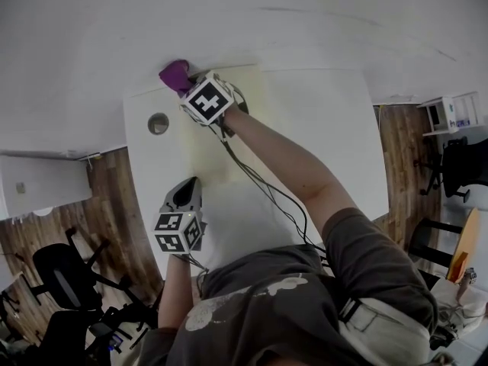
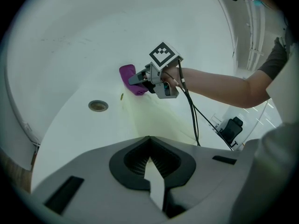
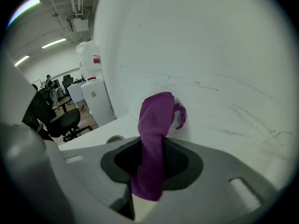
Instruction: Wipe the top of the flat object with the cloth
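Observation:
The flat object is a pale yellowish sheet (image 1: 200, 139) lying on the white table (image 1: 335, 128); it also shows in the left gripper view (image 2: 161, 122). A purple cloth (image 1: 174, 75) (image 2: 130, 78) (image 3: 156, 134) is at the sheet's far corner, close to the wall. My right gripper (image 1: 191, 90) (image 2: 136, 80) (image 3: 152, 148) is shut on the cloth, which sticks up out of the jaws. My left gripper (image 1: 193, 183) (image 2: 149, 138) is shut at the sheet's near left part, its tips low over or on the surface.
A round cable hole (image 1: 158, 123) (image 2: 98, 106) sits in the table left of the sheet. A white wall (image 1: 229, 14) runs along the table's far edge. The right gripper's black cable (image 1: 267, 189) trails over the sheet. Office chairs (image 1: 69, 280) stand on the wood floor at left.

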Tool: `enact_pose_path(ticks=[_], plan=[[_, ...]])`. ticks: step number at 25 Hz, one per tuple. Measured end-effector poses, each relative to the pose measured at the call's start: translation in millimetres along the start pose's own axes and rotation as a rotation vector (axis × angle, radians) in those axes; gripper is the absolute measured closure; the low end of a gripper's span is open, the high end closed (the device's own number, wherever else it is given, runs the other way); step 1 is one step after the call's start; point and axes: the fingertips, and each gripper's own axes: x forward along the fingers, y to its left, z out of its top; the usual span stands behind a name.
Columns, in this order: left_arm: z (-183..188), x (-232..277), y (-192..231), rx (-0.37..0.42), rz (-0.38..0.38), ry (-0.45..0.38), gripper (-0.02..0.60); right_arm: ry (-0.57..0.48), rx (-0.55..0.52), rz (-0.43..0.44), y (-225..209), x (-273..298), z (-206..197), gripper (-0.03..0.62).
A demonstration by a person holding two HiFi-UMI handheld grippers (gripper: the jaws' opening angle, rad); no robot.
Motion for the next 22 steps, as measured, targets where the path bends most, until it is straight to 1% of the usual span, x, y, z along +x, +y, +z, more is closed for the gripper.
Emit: enact_pose_path(ticks=[2, 4, 7, 10, 16, 22], plan=[[0, 0, 0, 0.006, 0.001, 0.006, 0.586, 0.016, -0.026, 0.007, 0, 5, 0, 0.477], [0, 0, 1, -0.006, 0.001, 0.007, 0.586, 0.027, -0.027, 0.018, 0, 11, -1, 0.477], [1, 0, 1, -0.037, -0.006, 0.012, 0.586, 0.053, 0.014, 0.034, -5, 17, -8, 0.476], [0, 0, 1, -0.033, -0.007, 0.015, 0.585, 0.071, 0.048, 0.04, -6, 16, -14, 0.476], [0, 1, 1, -0.033, 0.001, 0.011, 0.586, 0.069, 0.079, 0.018, -14, 7, -19, 0.476], [1, 0, 0, -0.029, 0.005, 0.011, 0.586, 0.067, 0.117, -0.011, -31, -10, -35, 0.476]])
